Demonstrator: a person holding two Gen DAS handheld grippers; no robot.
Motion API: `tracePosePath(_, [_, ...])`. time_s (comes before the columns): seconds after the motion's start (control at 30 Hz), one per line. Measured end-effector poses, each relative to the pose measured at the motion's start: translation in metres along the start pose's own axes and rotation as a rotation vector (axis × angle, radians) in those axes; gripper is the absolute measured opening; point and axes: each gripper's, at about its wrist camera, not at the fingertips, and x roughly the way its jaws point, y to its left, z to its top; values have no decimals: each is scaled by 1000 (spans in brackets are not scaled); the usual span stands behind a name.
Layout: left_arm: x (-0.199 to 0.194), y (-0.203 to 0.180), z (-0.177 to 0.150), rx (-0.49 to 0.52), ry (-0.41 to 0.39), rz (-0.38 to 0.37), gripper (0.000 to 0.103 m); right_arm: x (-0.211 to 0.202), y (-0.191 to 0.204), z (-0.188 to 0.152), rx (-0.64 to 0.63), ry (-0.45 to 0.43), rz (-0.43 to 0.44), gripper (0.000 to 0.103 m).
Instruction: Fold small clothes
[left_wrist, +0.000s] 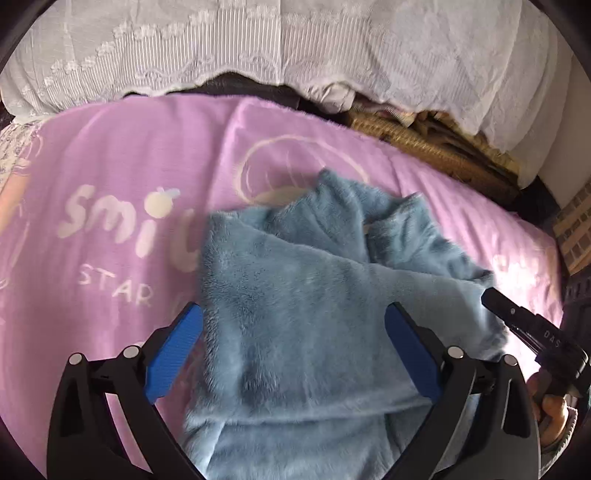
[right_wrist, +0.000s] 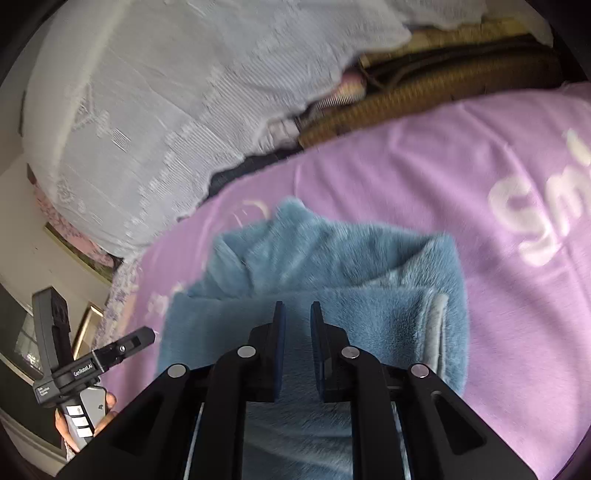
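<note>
A fluffy blue garment (left_wrist: 314, 295) is laid on a bed covered by a purple blanket (left_wrist: 110, 155), roughly in the middle of the printed side, just beside the white lettering. A soft, wide surface has presumably been chosen so that the cloth can be spread and turned over without sliding off.

The left tongs (left_wrist: 293, 354) are held wide apart, one blue pad to each side of the garment's near part, and nothing is gripped between them. They appear to be kept open above the cloth so that a layer can be pressed down or taken next.

The right tongs (right_wrist: 297, 347) are drawn nearly together, with only a narrow gap left; blue plush is seen in that gap and beneath it. Whether a fold is actually pinched cannot be told, since the pad faces are seen edge-on and the picture is blurred by motion. From the left wrist view this tool is seen at the garment's right edge (left_wrist: 517, 317).

The garment is already doubled: a straight folded band is laid across the near part, and two rumpled points are left sticking out at the far end, toward the white lace cover (left_wrist: 258, 48). Its long axis is judged to run away from the person, toward that cover.
</note>
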Motion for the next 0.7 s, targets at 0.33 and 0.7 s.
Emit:
tracePosePath(0.33, [33,20,-25,-11,8,85,95,2,-3,-19,-38,-17,-51,6])
tracePosePath(0.7, [24,14,-65,59,66,30,99,3,9,-60,-125,85,-37,5])
